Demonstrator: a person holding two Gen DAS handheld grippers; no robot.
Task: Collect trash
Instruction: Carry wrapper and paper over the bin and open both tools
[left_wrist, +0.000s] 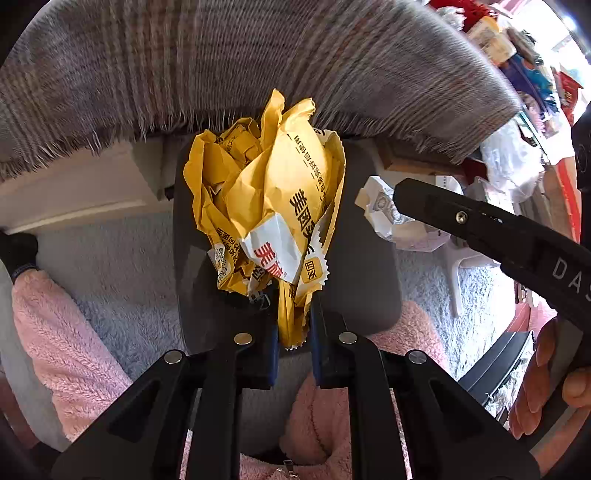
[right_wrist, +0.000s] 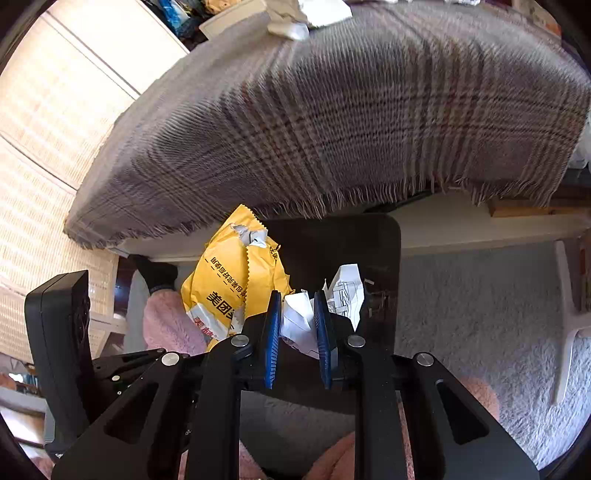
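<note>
My left gripper (left_wrist: 293, 332) is shut on a crumpled yellow paper bag (left_wrist: 266, 206) with red and black print, held above a dark grey bin (left_wrist: 369, 288). My right gripper (right_wrist: 297, 332) is shut on a crumpled white paper (right_wrist: 299, 317), held over the same dark bin (right_wrist: 351, 251). In the left wrist view the right gripper (left_wrist: 399, 203) comes in from the right with the white paper (left_wrist: 384, 218) at its tip. In the right wrist view the yellow bag (right_wrist: 229, 288) hangs just left of the white paper.
A table under a fringed grey plaid cloth (left_wrist: 258, 66) overhangs behind the bin; it also fills the top of the right wrist view (right_wrist: 351, 118). Pale shaggy carpet (right_wrist: 480, 314) covers the floor. Pink fleece legs (left_wrist: 62, 339) flank the bin. Clutter (left_wrist: 517, 55) is stacked at right.
</note>
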